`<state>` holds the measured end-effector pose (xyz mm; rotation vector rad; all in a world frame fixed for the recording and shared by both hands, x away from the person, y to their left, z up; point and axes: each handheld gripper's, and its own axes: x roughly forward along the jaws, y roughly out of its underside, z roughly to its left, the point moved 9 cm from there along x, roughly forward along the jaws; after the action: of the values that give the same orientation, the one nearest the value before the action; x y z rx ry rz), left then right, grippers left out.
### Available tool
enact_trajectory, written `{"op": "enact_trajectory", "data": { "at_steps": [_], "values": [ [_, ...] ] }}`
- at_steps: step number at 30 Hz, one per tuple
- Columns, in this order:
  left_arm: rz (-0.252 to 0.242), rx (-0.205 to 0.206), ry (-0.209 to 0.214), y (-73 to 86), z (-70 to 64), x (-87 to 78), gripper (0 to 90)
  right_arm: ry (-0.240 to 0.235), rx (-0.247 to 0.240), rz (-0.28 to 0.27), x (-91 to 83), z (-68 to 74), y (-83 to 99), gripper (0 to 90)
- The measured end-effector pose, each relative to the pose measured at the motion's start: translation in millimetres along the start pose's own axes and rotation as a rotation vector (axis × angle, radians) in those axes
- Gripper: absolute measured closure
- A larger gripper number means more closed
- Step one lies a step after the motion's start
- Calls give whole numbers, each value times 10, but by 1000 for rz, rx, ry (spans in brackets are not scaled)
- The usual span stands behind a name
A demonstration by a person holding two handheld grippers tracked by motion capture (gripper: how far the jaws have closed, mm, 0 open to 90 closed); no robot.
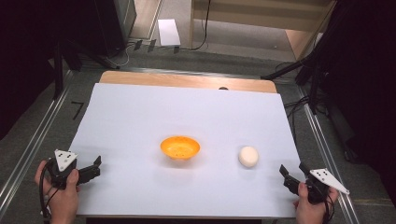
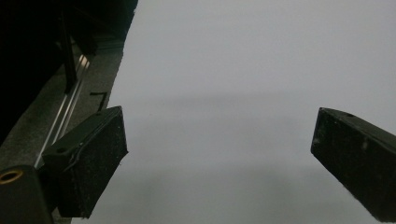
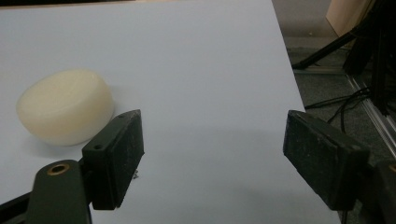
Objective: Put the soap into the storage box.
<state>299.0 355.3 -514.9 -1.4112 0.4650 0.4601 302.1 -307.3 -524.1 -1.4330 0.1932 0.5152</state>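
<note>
Right gripper (image 1: 290,176), jaws spread wide and empty, rests near the table's right front corner, just beside the cream round block (image 1: 248,156) (a puck-like disc). Left gripper (image 1: 95,169), likewise wide open and empty, sits at the front left. Orange bowl (image 1: 180,147) lies mid-sheet on the white sheet (image 1: 140,116).

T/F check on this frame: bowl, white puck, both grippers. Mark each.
1. The orange bowl is empty. True.
2. The white puck lies inside the bowl. False: it sits on the white sheet, apart from the bowl.
3. The right gripper is open, holding nothing. True.
4. The left gripper is shut on the puck. False: it is open over bare sheet.
5. The puck is nearer the left gripper. False: it is nearer the right gripper.
</note>
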Motion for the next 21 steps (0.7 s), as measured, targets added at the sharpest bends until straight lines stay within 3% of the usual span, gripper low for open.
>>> {"op": "enact_trajectory", "data": {
  "at_steps": [4, 6, 9, 12, 13, 15, 21],
  "values": [
    [-6, 0, 2, -2, -1, -5, 39, -61, -51, 10, 25, 91, -6, 285],
    [-5, -1, 1, -1, 0, -6, 41, -65, -107, 32, 54, 136, 6, 278],
    [-4, -1, 2, -1, 2, -7, 41, -82, -142, 65, 84, 194, 13, 307],
    [-5, -2, 2, -2, 0, -4, 42, -104, -133, 103, 104, 229, 37, 298],
    [-6, -1, 2, -2, -1, -4, 41, -115, -131, 168, 126, 261, 83, 246],
    [-5, 0, 2, -1, 0, -5, 41, -121, -143, 208, 144, 294, 97, 216],
    [-7, 2, 0, -2, -5, -2, 42, -148, -164, 295, 189, 380, 90, 167]
  ]
}}
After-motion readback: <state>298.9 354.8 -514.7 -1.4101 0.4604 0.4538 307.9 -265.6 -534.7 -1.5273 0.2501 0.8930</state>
